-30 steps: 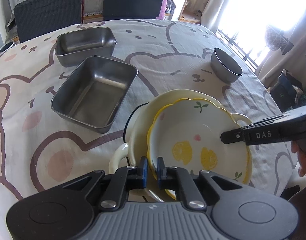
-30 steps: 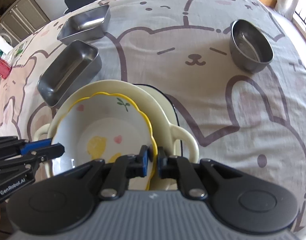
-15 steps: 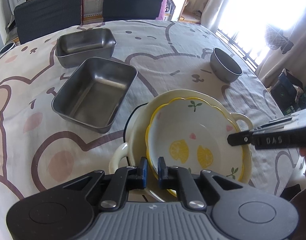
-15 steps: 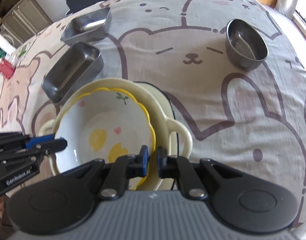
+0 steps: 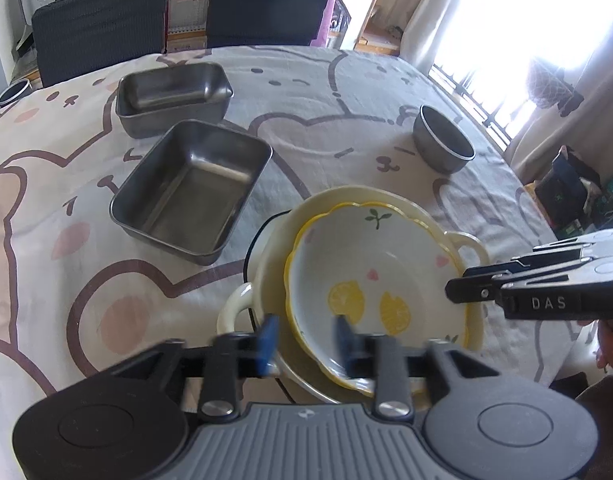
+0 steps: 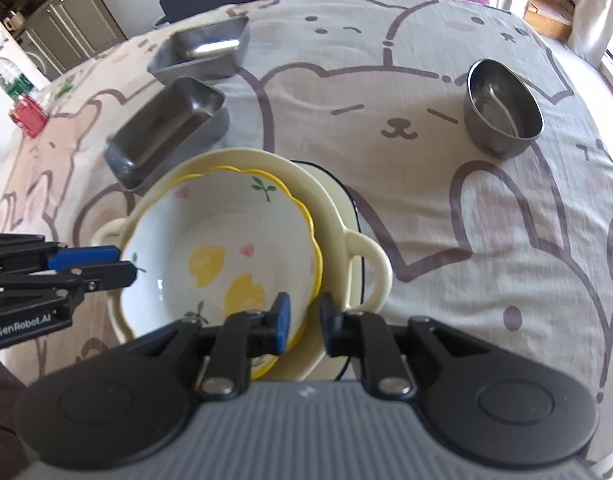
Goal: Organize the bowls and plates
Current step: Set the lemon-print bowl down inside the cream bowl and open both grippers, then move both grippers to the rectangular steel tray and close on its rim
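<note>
A white bowl with a yellow scalloped rim and lemon prints (image 5: pixel 370 268) (image 6: pixel 226 252) sits nested in a cream plate (image 5: pixel 346 200) (image 6: pixel 322 196), which rests on a cream two-handled dish (image 5: pixel 234 304) (image 6: pixel 370 256). My left gripper (image 5: pixel 306 340) is open, its jaws either side of the lemon bowl's near rim. My right gripper (image 6: pixel 304 320) is open astride the bowl's opposite rim. Each gripper shows in the other's view, the right one (image 5: pixel 458 292) and the left one (image 6: pixel 118 264).
Two steel rectangular pans (image 5: pixel 194 188) (image 5: pixel 170 96) stand on the bear-print tablecloth to the left; they show in the right wrist view too (image 6: pixel 166 136) (image 6: pixel 202 52). A round steel bowl (image 5: pixel 442 144) (image 6: pixel 502 108) stands to the right. Chairs (image 5: pixel 98 24) line the far edge.
Both grippers were shut on the lemon bowl's rim and have opened. The bowl has settled into the cream plate.
</note>
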The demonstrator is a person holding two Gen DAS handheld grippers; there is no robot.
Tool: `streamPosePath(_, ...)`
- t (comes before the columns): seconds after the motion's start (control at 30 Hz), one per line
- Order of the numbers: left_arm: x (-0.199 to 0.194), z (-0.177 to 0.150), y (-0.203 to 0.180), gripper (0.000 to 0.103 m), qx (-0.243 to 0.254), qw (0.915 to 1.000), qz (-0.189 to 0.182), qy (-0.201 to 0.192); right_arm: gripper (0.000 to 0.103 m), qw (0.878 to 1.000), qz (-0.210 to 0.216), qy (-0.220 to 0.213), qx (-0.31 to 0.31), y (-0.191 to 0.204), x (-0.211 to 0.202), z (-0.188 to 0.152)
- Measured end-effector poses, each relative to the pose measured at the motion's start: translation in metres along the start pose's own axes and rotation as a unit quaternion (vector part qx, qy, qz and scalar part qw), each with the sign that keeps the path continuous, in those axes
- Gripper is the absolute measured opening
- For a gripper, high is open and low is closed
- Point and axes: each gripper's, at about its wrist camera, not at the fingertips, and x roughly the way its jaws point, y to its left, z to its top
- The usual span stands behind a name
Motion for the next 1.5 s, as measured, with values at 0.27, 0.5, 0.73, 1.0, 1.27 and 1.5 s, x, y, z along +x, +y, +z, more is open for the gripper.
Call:
streamPosePath(0.27, -0.016, -0.003, 0.003, 0.068, -0.012, 0.9997, -0.01, -0.02, 0.05, 0.999, 0.012, -0.029, -0.012, -0.001, -0.018, -0.006)
streamPosePath(0.5, -0.033, -0.001, 0.02, 0.096, -0.061, 0.9961, 0.001, -0.064, 0.074, 0.995, 0.019, -0.095, -0.008, -0.004, -0.04, -0.004)
streamPosePath(0.73, -0.041, 0.004, 0.051, 0.103, -0.156, 0.9806, -0.006, -0.119, 0.103, 0.985, 0.01, -0.17, -0.02, 0.008, -0.044, 0.013)
streamPosePath(1.0, -0.022, 0.009, 0.09, 0.103, -0.262, 0.9597, 0.017, -0.101, 0.103, 0.979, -0.005, -0.196, -0.055, 0.039, -0.015, 0.058)
streamPosePath(1.27, 0.001, 0.007, 0.115, 0.099, -0.338, 0.9371, 0.016, -0.086, 0.102, 0.98, 0.012, -0.178, -0.09, 0.072, 0.037, 0.11)
streamPosePath(1.5, 0.018, 0.014, 0.127, 0.073, -0.37, 0.9255, 0.015, -0.078, 0.076, 0.982, 0.017, -0.135, -0.127, 0.097, 0.079, 0.142)
